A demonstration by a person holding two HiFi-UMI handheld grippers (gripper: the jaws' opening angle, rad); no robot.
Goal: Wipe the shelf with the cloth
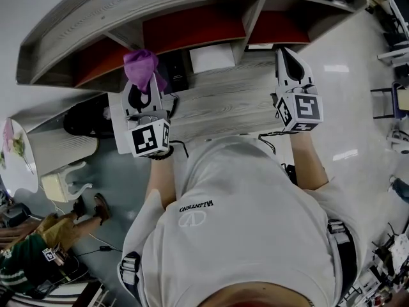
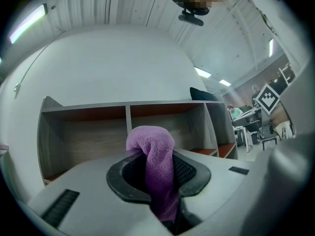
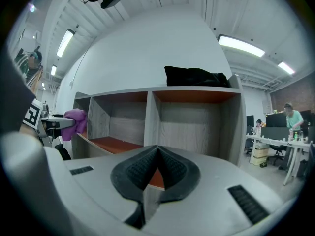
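Now held: the purple terry cloth (image 2: 151,154) is pinched in the left gripper (image 2: 158,178), jaws clenched on a narrow fold, with the bulk flopping over the top of the jaws.
Cloth position: up in front of the left compartment of the grey wood-grain shelf with red-brown compartment floors (image 1: 192,8). Whether the cloth touches the wood is hard to judge from the steep head view; the left gripper view suggests it is short of it.
Right gripper (image 3: 156,173): jaws pressed together with nothing between them, facing the right-hand compartments.
Stage: judged from this, wiping has not begun; the cloth has yet to be laid against a surface.
Risk, grip: only a thin strip is clamped, so drag against the grained board could pull the cloth out of the jaws.
Risk, scraping: the loose bulk sits above the jaw tips, so a low approach would put hard plastic on the shelf instead of fabric.
Risk, dividers: a wide sideways stroke could knock the gripper against the upright partitions.
Risk, clutter: the white flat rectangular object (image 1: 212,57) in front of the middle compartment could be shoved by a sweep, and the black bundle (image 3: 196,76) on top of the shelf could be dragged off if the top is wiped.
Risk, idle arm: the right gripper is near the shelf's front edge and could bump it.
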